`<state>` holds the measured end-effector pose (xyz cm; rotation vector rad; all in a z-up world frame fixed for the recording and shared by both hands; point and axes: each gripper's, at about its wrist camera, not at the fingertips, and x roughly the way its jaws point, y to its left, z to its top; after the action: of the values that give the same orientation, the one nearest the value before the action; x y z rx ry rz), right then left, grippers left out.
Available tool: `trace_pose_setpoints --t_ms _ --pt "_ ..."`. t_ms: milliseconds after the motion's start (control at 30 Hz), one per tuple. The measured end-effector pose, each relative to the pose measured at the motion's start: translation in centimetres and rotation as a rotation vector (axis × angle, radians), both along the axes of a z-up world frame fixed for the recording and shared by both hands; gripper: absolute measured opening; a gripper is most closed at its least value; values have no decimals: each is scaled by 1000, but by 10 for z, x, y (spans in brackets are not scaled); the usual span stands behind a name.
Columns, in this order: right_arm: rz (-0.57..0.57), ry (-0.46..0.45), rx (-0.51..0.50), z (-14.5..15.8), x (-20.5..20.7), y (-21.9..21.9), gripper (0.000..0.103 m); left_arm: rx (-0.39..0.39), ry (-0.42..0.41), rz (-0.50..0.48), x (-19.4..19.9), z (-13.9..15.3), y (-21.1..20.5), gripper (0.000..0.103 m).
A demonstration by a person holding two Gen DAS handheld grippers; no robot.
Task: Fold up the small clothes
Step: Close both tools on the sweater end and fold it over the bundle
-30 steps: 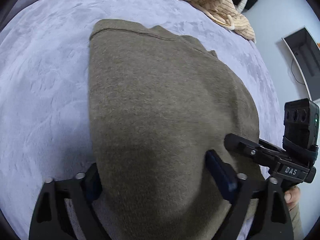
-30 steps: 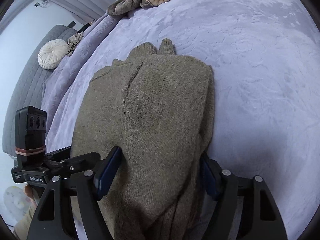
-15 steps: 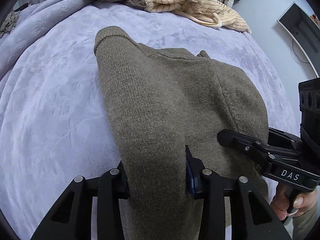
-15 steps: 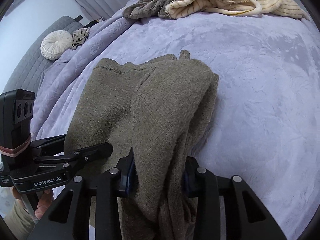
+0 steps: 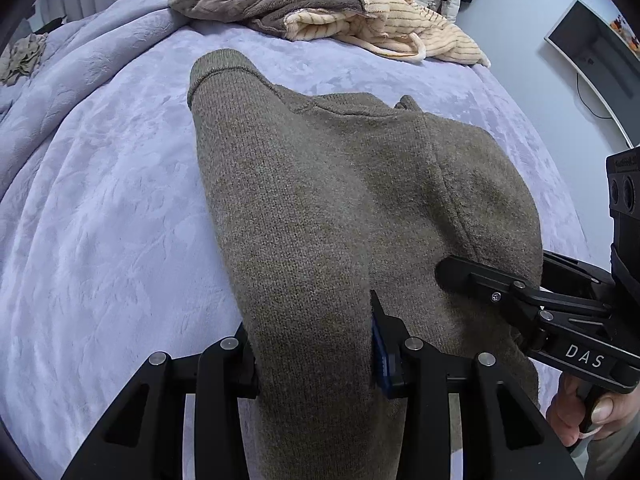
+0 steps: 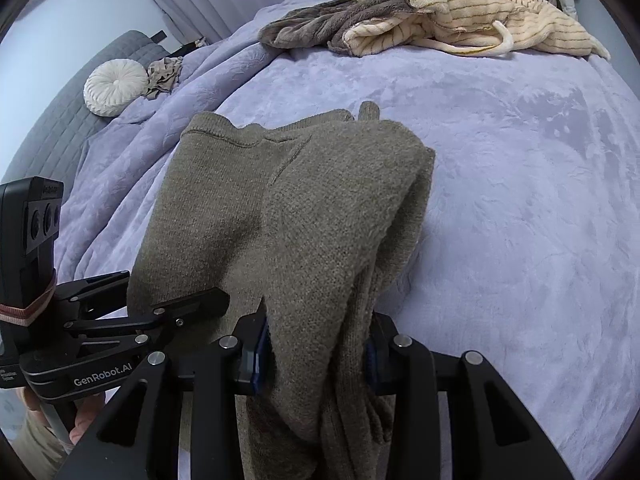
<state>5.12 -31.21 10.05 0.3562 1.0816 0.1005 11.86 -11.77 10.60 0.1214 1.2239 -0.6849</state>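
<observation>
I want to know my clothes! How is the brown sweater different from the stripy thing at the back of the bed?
The olive-brown knit sweater is plain; the cream striped fleece garment has thin dark lines. The sweater is neatly doubled and pinched by both hand-held grippers, left and right; the striped one lies crumpled and untouched. Both rest on the lavender blanket.

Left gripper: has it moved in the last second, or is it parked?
Yes. The left gripper has pulled back and tipped up: the striped clothes pile shows more fully, and its jaws have shut on the olive sweater.
</observation>
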Motion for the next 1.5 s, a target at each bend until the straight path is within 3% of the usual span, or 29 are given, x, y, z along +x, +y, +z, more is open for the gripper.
trace_pose_setpoints --t_ms 800,1500 --pt "16 -6 -21 22 -84 51 40 11 -15 7 -85 21 47 42" --pt "33 19 2 13 -143 89 40 43 -9 13 -146 16 90 42"
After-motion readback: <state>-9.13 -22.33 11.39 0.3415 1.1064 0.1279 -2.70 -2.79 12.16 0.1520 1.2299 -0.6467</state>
